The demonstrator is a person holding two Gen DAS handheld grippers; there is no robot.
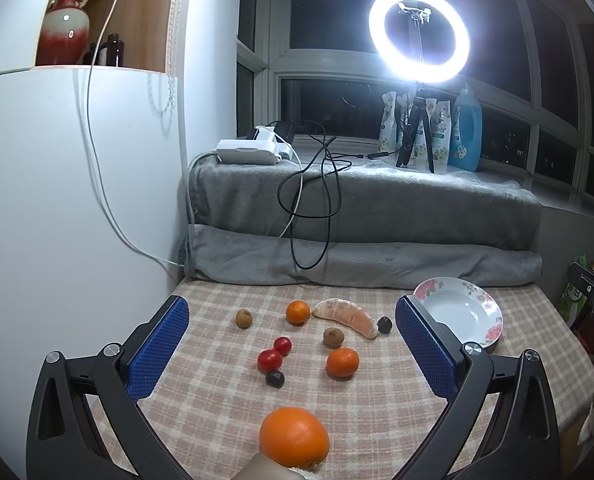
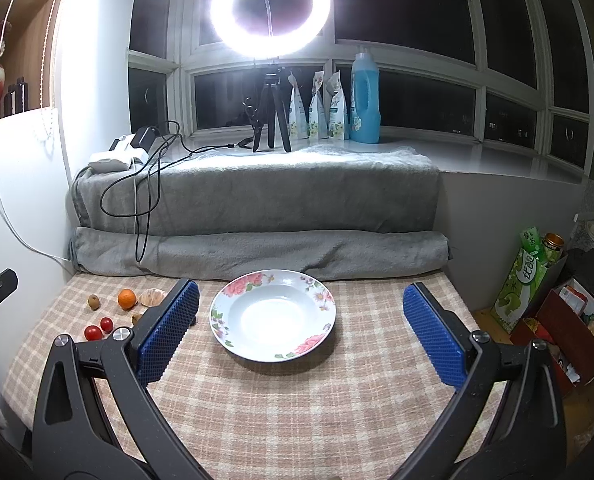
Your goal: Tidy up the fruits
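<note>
Fruits lie loose on the checked tablecloth [image 1: 217,400]. In the left wrist view a big orange [image 1: 294,438] is nearest, then two small oranges [image 1: 342,362] [image 1: 298,312], two cherry tomatoes [image 1: 269,360], two kiwis [image 1: 244,318] [image 1: 333,337], two dark plums [image 1: 275,379] [image 1: 384,325] and a peeled mandarin piece [image 1: 347,318]. The flowered white plate [image 2: 315,292] stands empty at the right. My left gripper [image 1: 292,322] is open above the fruits, empty. My right gripper [image 2: 301,304] is open around the plate's sides, above it, empty.
A grey blanket [image 2: 257,200] covers the ledge behind the table, with cables [image 1: 313,200], a power strip [image 1: 249,152], a ring light on a tripod [image 2: 271,8] and a blue bottle [image 2: 364,100]. A white cabinet [image 1: 57,200] stands left. Boxes [image 2: 557,320] sit on the floor right.
</note>
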